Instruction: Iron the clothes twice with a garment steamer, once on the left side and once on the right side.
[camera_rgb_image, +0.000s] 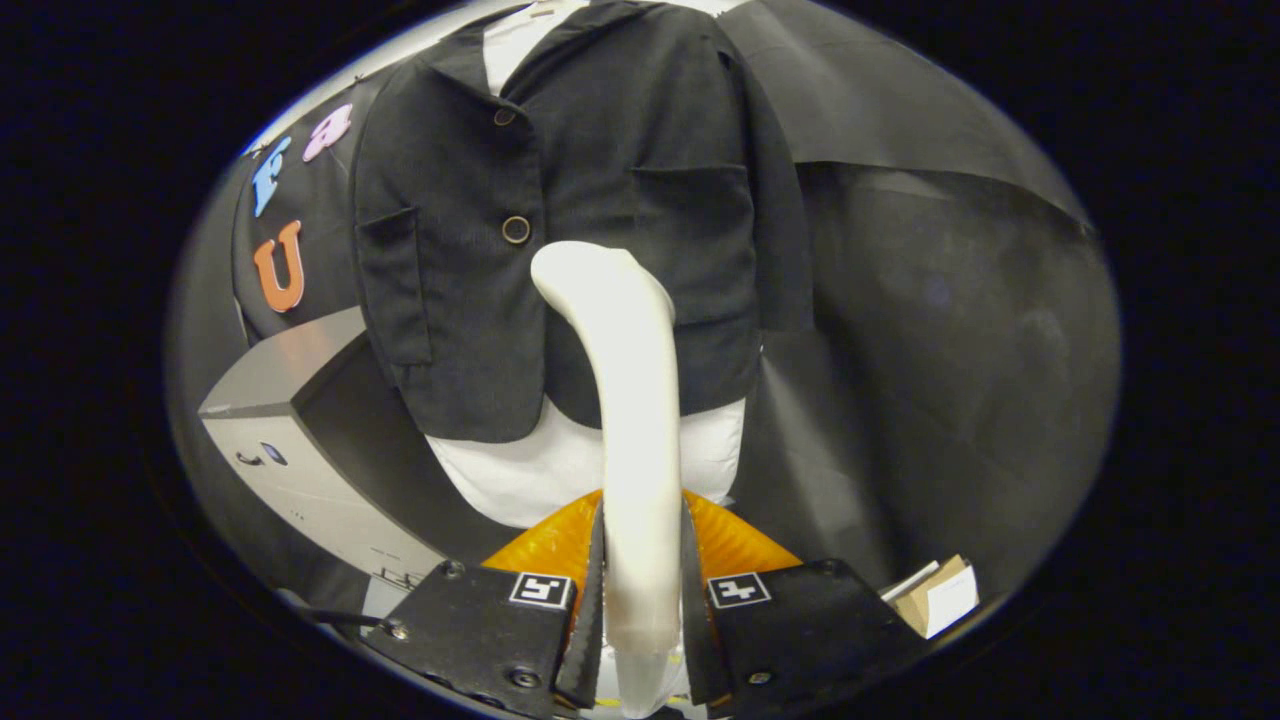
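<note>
The steamer (634, 420) handle is clamped between both fingers of the gripper (640, 610). Its head is raised against the right front panel of the jacket (590, 170), just beside the lower button (516, 229). A white shirt (540, 470) is seen beneath the hem.

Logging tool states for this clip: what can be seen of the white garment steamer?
The white garment steamer looks like smooth, glossy plastic: a long handle rising between the gripper fingers, which clamp it from both sides, and curving into a rounded head. The head lies against or just in front of the black buttoned jacket, near its lower button.
</note>
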